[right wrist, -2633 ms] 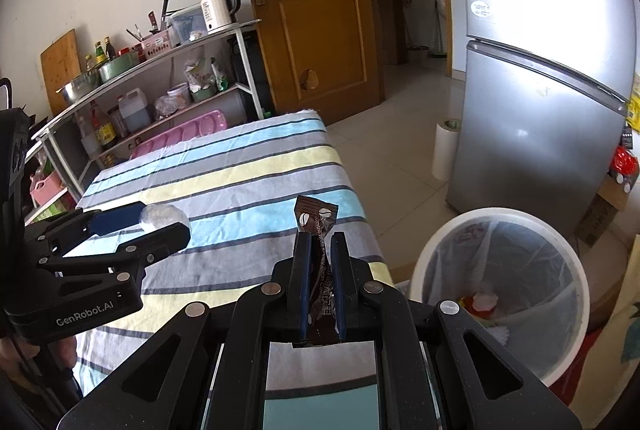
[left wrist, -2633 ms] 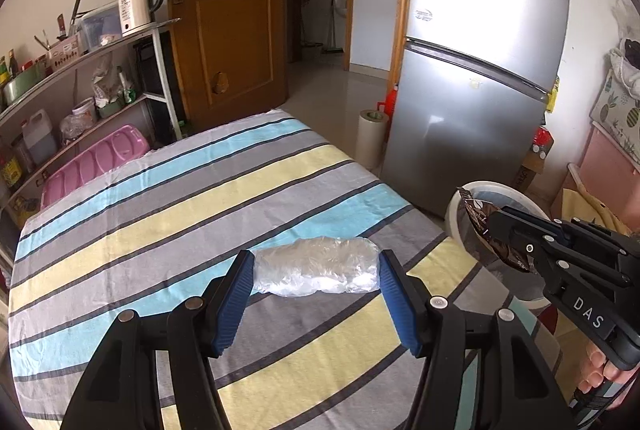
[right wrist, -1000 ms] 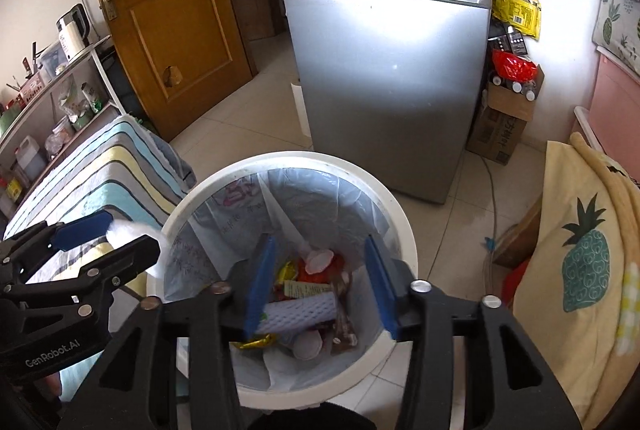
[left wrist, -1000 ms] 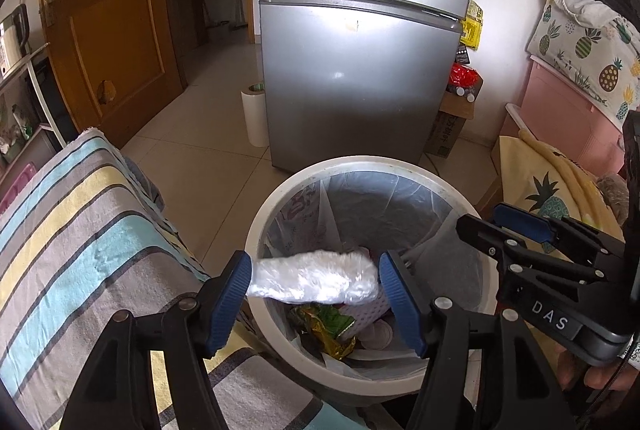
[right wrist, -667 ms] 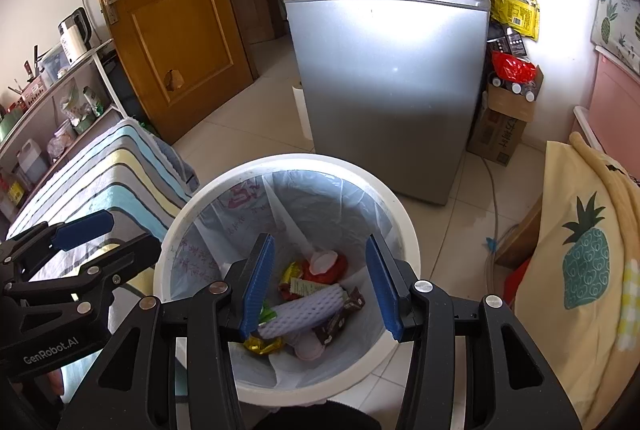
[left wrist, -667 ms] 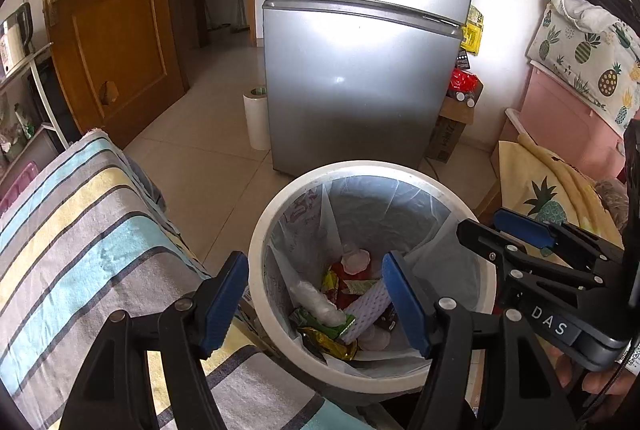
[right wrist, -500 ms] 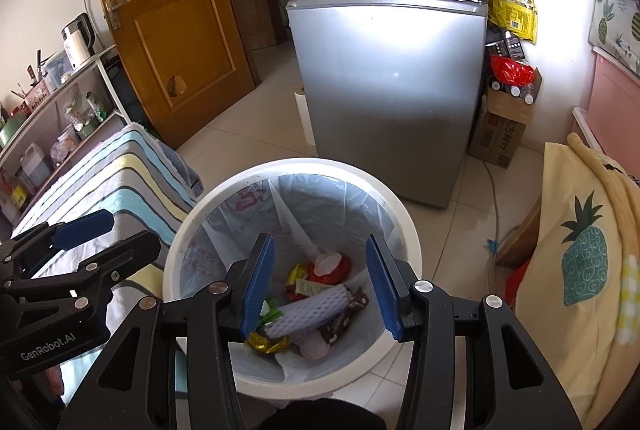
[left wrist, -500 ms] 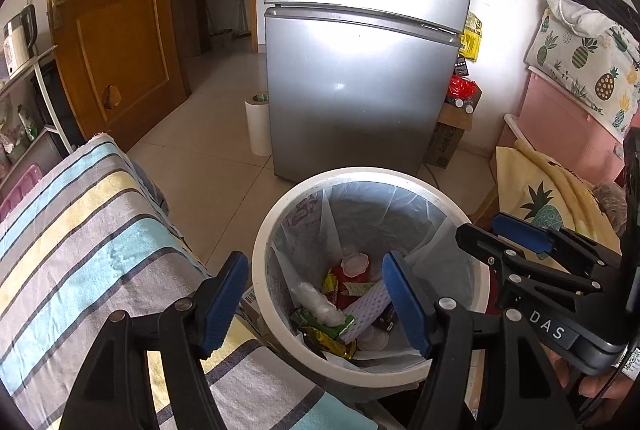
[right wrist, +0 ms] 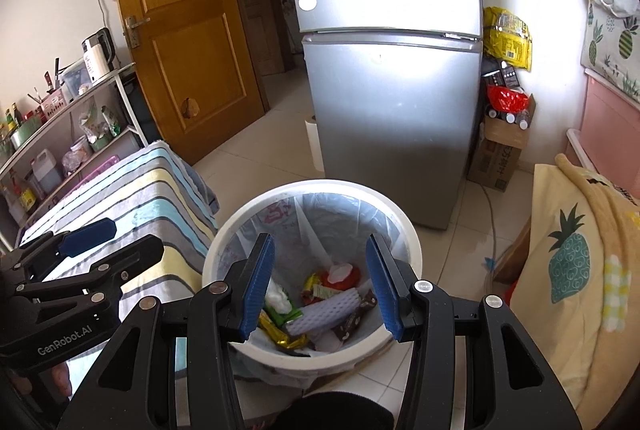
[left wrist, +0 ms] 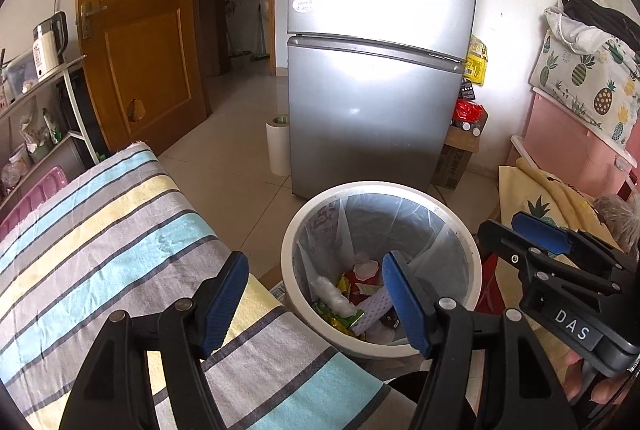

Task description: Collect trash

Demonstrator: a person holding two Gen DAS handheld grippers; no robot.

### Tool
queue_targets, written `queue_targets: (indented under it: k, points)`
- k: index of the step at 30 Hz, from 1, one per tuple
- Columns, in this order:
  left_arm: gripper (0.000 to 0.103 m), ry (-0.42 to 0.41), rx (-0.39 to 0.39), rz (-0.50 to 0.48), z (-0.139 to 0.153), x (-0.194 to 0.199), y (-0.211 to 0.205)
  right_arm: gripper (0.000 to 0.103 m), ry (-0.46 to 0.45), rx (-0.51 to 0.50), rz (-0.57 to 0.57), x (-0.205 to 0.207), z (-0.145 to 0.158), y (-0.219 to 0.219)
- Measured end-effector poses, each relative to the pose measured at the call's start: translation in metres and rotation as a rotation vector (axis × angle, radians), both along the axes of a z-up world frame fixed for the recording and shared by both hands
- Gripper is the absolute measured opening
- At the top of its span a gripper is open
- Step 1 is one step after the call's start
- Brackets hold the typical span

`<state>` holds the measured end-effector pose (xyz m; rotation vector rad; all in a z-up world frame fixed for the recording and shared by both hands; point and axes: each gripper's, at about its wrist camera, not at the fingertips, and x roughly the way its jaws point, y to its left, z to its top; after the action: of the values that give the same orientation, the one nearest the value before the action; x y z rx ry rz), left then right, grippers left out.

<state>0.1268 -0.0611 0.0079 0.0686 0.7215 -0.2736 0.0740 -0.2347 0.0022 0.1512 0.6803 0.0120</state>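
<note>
A white round trash bin (left wrist: 464, 226) (right wrist: 408, 234) with a clear liner stands on the floor beside the striped table. Inside it lie the clear plastic bundle (left wrist: 334, 292) (right wrist: 277, 299), a white foam sleeve (right wrist: 324, 310), a brown wrapper (right wrist: 354, 316) and other wrappers. My left gripper (left wrist: 316, 278) is open and empty, over the table's corner and the bin's near left rim. My right gripper (right wrist: 318, 272) hangs open and empty above the bin's near side. Each gripper also shows in the other's view: the right gripper (left wrist: 520, 230) and the left gripper (right wrist: 108, 234).
A silver fridge (left wrist: 380, 70) stands just behind the bin, a paper roll (left wrist: 279, 142) at its left foot. The striped tablecloth (left wrist: 100, 238) fills the left. A wooden door (left wrist: 140, 42) and a metal shelf rack (right wrist: 80, 110) are far left; a pineapple-print cloth (right wrist: 572, 270) lies right.
The plastic bundle has dropped from my left gripper into the bin. Both grippers have since drawn back and risen, so the bin looks smaller and lower in both views.
</note>
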Motion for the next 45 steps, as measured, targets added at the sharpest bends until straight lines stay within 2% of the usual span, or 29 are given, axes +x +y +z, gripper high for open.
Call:
queue_targets:
  k: [9,12,21,24,45]
  points:
    - [0.069,-0.083,0.001,0.029,0.018,-0.040,0.007,0.049,-0.079,-0.021,-0.023,-0.041,0.015,0.012]
    - [0.069,-0.121,0.031,0.061,0.022,-0.053,0.008,0.049,-0.094,-0.047,-0.026,-0.052,0.018,0.017]
    - [0.069,-0.151,0.023,0.099,0.025,-0.079,0.015,0.049,-0.115,-0.045,-0.054,-0.078,0.015,0.021]
    - [0.069,-0.144,0.008,0.094,0.024,-0.083,0.016,0.049,-0.117,-0.045,-0.054,-0.080,0.015,0.021]
    - [0.069,-0.122,0.042,0.088,0.018,-0.085,0.010,0.049,-0.127,-0.032,-0.050,-0.082,0.017,0.021]
